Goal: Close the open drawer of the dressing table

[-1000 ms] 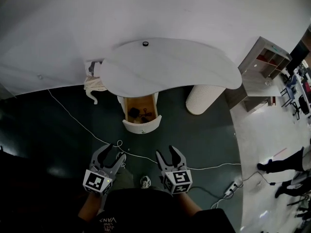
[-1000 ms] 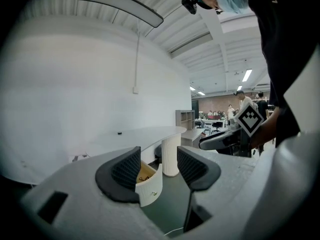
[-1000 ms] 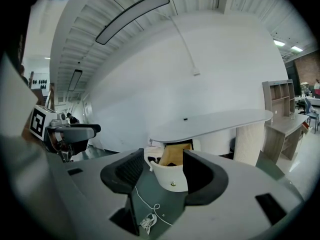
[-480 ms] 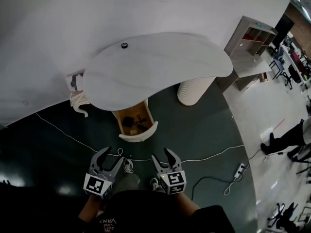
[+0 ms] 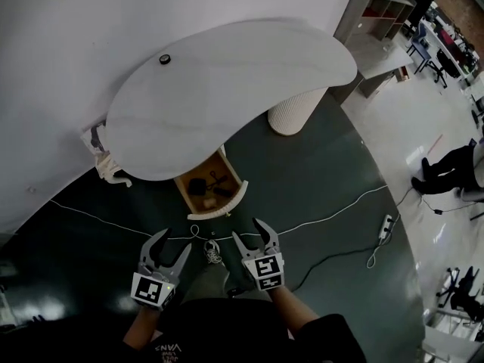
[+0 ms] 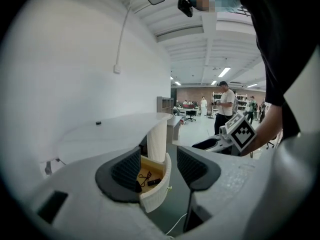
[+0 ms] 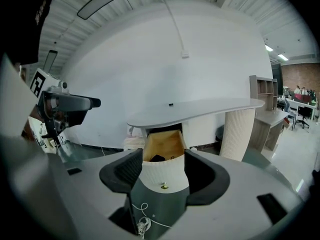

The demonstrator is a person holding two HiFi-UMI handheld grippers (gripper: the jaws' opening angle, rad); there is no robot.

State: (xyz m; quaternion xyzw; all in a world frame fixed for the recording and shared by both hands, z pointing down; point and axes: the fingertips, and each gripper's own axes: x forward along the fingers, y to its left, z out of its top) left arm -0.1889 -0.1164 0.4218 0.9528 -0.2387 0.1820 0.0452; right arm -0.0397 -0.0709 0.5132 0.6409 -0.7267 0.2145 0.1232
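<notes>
The white dressing table (image 5: 249, 66) stands against the wall, its curved drawer (image 5: 215, 205) pulled out under the top. Small dark items lie on the drawer's wooden floor. Both grippers hover over the dark floor short of the drawer, touching nothing. My left gripper (image 5: 174, 240) is open and empty; through its jaws the drawer (image 6: 155, 191) shows at an angle. My right gripper (image 5: 249, 230) is open too, its jaws having just widened with nothing between them. It faces the drawer front (image 7: 162, 174) and its brass knob (image 7: 164, 186) straight on.
A white cable (image 5: 318, 218) runs across the floor to a power strip (image 5: 386, 227). The table's fluted pillar (image 5: 291, 116) stands right of the drawer, a shelf unit (image 5: 376, 10) beyond it. A small black object (image 5: 163, 59) sits on the tabletop. People stand at far right.
I have stepped nearer to the drawer and to its left, so the table now looks tilted. Both grippers have come down and forward toward the drawer.
</notes>
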